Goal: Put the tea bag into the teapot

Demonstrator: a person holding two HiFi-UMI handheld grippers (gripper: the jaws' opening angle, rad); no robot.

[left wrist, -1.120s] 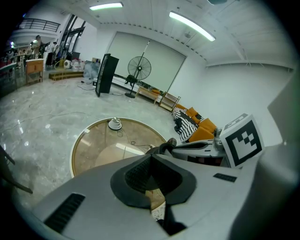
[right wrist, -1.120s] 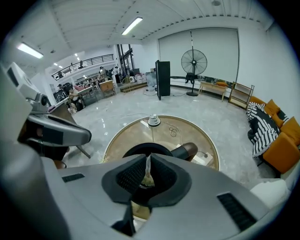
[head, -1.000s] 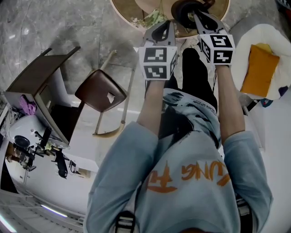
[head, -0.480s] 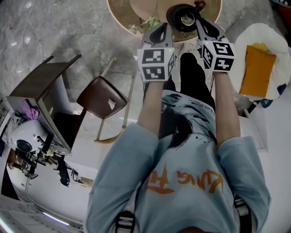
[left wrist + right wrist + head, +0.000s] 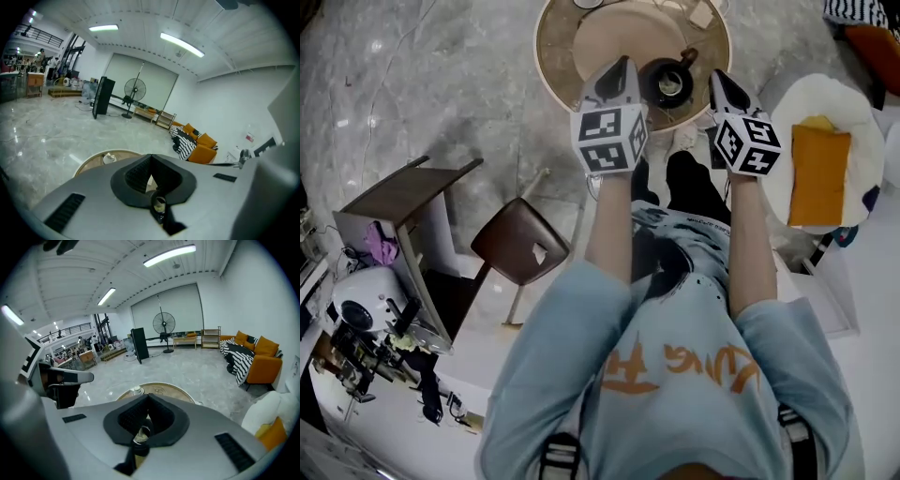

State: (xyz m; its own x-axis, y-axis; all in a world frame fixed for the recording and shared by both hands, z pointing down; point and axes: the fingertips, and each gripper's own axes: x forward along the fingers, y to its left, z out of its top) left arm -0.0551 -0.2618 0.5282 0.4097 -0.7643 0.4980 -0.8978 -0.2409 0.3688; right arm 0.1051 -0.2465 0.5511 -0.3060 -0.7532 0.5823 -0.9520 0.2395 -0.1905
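- Filling the top of the head view, the round wooden table (image 5: 558, 56) stands straight ahead of the person, and everything the task needs sits on it.
- On the table's near half stands the dark teapot (image 5: 666, 82). Its mouth looks uncovered, and a brown handle-like part sticks out toward the far right.
- The left gripper (image 5: 619, 66) hovers just beside the pot on its left side. Its jaws are pressed together with nothing between them, and its own view shows only the pot below the meeting tips.
- The right gripper (image 5: 718, 79) hangs on the pot's right side, a little nearer the person. It is likewise closed and empty, with the pot below its tips in its own view.
- A small pale square (image 5: 701, 14) at the table's far rim is, by my reading, the tea bag. It lies beyond the teapot and slightly to its right, well apart from both claws. It is too small to show a long axis or a string.
- The right gripper is likely the nearer one. Its reach would run forward past the pot's handle side, and its jaws must spread before they can pinch the bag.
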